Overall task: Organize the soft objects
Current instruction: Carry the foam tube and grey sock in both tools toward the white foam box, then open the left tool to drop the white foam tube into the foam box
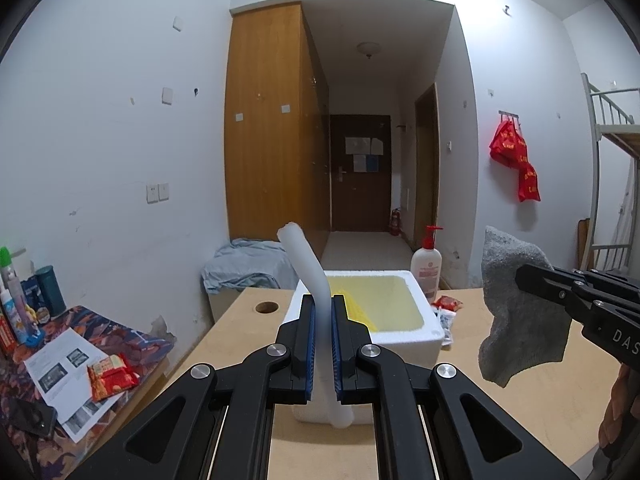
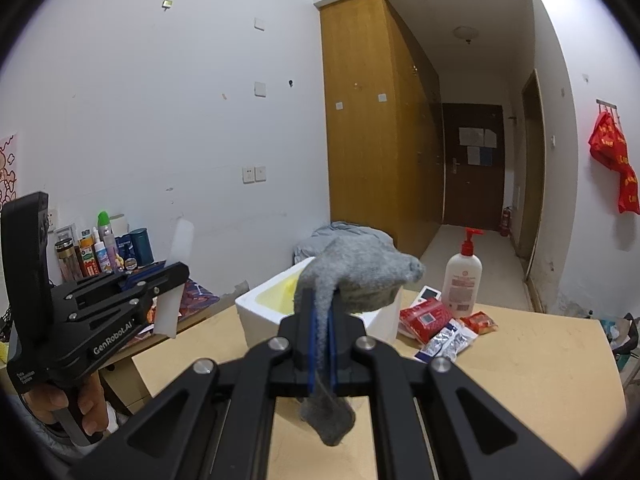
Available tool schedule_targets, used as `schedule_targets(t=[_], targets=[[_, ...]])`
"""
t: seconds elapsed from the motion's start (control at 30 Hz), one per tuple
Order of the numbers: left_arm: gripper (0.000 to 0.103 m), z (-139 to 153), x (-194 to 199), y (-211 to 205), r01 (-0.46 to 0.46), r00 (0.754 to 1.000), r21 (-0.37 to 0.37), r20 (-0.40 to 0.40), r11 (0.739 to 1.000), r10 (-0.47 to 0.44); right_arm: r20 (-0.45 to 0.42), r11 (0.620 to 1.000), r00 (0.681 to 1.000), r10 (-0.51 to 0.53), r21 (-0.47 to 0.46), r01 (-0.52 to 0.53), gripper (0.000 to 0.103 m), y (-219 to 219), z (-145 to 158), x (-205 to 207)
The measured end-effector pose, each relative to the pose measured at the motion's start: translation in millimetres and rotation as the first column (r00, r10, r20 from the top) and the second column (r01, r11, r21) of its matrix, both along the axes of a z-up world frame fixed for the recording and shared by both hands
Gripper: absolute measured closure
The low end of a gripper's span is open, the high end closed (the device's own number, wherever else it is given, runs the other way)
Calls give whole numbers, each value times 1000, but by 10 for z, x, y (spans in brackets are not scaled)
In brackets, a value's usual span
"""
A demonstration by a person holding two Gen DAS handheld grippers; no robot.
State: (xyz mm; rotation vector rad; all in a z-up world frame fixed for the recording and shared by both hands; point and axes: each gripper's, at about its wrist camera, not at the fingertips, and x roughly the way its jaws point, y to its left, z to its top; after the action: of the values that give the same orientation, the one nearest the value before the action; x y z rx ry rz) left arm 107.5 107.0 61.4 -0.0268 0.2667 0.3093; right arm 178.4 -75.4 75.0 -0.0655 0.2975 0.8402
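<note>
My left gripper (image 1: 323,312) is shut on a white foam strip (image 1: 305,260) that curves up and to the left above the jaws and hangs out below them. In the right wrist view the same left gripper (image 2: 176,276) holds that white foam strip (image 2: 176,276) at the left. My right gripper (image 2: 322,312) is shut on a grey sock (image 2: 360,268), bunched over the fingertips with its tail dangling below. From the left wrist view the right gripper (image 1: 520,280) carries the grey sock (image 1: 516,312) at the right. Ahead on the wooden table (image 1: 500,392) stands a white foam box (image 1: 404,336) with a yellow inside.
Behind the box stands a white pump bottle (image 2: 462,276), with red snack packets (image 2: 426,318) and foil packs beside it. Left of the table is a lower surface with papers, a red packet (image 1: 112,376) and bottles (image 1: 16,300). A hole (image 1: 267,307) pierces the tabletop. A hand grips the left handle.
</note>
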Motion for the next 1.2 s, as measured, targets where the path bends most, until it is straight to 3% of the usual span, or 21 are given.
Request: schedule_targets(t=[0.5,1.2], targets=[[96,117,514,215,8,1000,-6,-10,1000,-8,-14,1000,1000,-1,27,2,96,201,130,405],[96,-29,1338,461,60,994,-51,-86,997,-64,-67,1000,998,-20,-17,19,96,548,100,871]])
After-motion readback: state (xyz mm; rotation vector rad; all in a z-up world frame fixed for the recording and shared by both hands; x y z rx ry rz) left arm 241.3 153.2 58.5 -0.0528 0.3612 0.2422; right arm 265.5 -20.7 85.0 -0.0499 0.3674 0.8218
